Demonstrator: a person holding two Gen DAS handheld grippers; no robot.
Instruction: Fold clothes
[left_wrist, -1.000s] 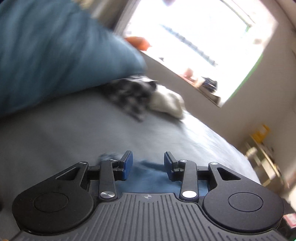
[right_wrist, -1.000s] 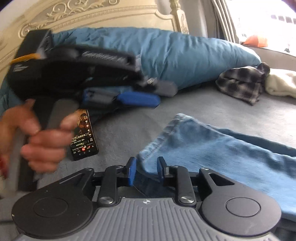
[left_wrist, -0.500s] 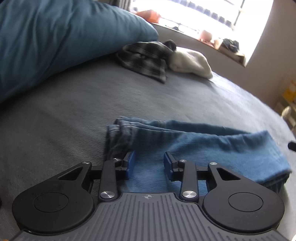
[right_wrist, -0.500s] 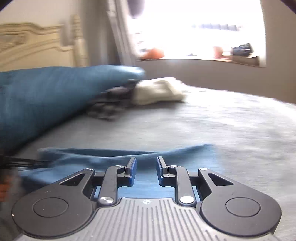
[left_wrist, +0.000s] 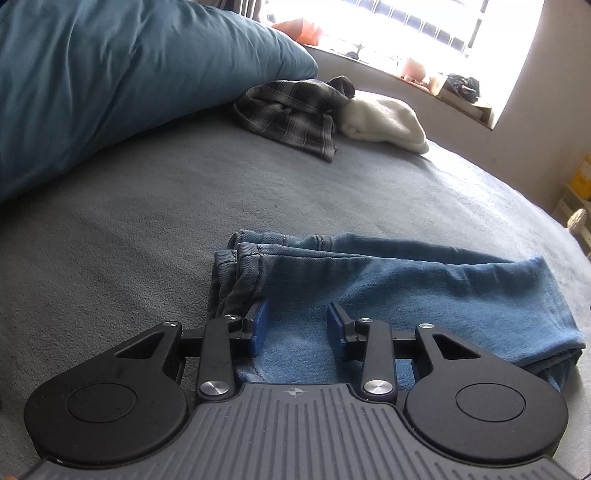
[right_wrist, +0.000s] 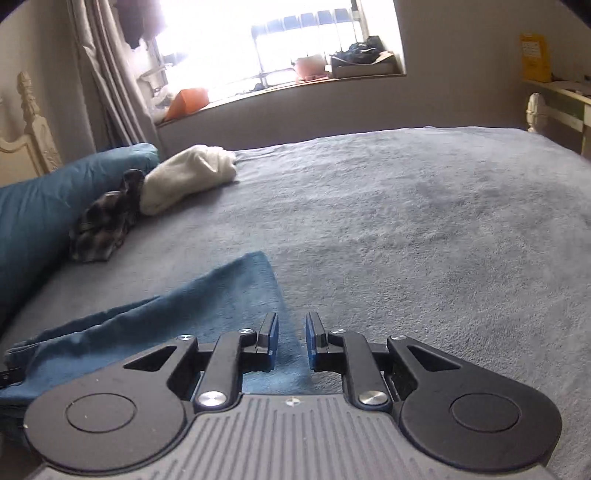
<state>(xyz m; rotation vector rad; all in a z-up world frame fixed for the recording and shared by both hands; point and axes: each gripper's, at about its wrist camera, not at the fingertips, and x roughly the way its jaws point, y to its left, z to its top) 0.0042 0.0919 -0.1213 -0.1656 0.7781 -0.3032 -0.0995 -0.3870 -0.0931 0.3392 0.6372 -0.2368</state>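
A pair of blue jeans lies folded into a long strip on the grey bed. My left gripper hovers low over the strip's left end, where the stitched hems are stacked. Its jaws stand apart and the pads do not press on the cloth. In the right wrist view the jeans run off to the left. My right gripper is at their right-hand folded edge. Its jaws are closing, the denim edge lies in the gap below them, and a gap still shows between the pads.
A large teal pillow fills the far left. Beside it lie a crumpled plaid garment and a white bundled garment. A cluttered windowsill runs behind the bed, with a cream desk at the right.
My right gripper swung from the hem end, beside the other hand, across to the jeans' opposite end, and its jaws narrowed. My left gripper dropped and tilted down over the hems.
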